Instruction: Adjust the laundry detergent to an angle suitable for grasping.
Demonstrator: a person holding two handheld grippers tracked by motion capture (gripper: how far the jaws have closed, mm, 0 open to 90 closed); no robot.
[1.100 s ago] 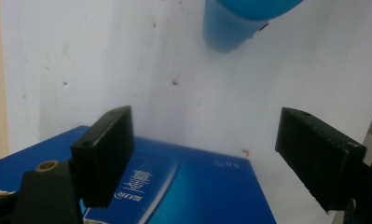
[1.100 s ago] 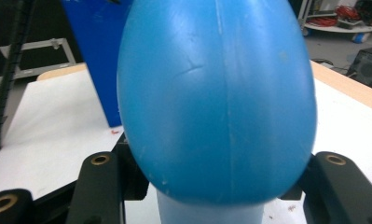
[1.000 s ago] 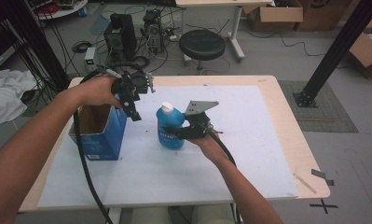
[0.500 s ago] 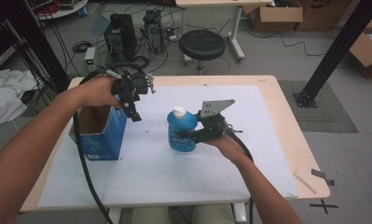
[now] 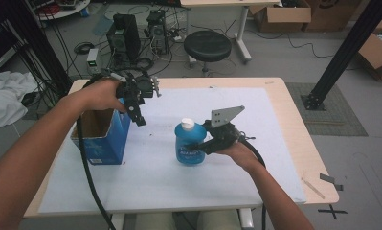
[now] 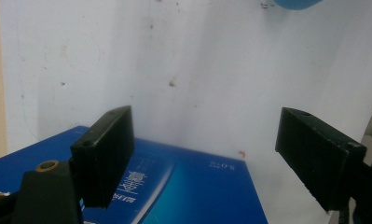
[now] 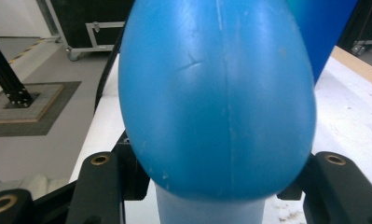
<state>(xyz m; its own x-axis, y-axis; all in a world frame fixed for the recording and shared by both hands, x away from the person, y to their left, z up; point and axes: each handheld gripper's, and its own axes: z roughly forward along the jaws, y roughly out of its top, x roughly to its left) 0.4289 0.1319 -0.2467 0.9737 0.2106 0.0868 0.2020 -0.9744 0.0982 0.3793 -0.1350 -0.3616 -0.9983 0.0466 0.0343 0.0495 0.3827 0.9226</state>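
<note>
Moved: right gripper [image 5: 198,143] w/ blue bottle [image 5: 188,143] shifted right, away from box [image 5: 102,139].
Right jaws: clamped on bottle, upright, table centre.
Left gripper [image 5: 138,112]: jaws apart, nothing between, above box.

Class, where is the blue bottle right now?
In the high view, the blue bottle stands mid-table, clamped by the right gripper, right of the blue box.

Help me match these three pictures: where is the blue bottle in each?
High view: blue bottle stands mid-table, clamped by the right gripper.
Left gripper view: its blue edge at the top.
Right gripper view: centre, between the jaws.
Shared landmark: blue box.
</note>
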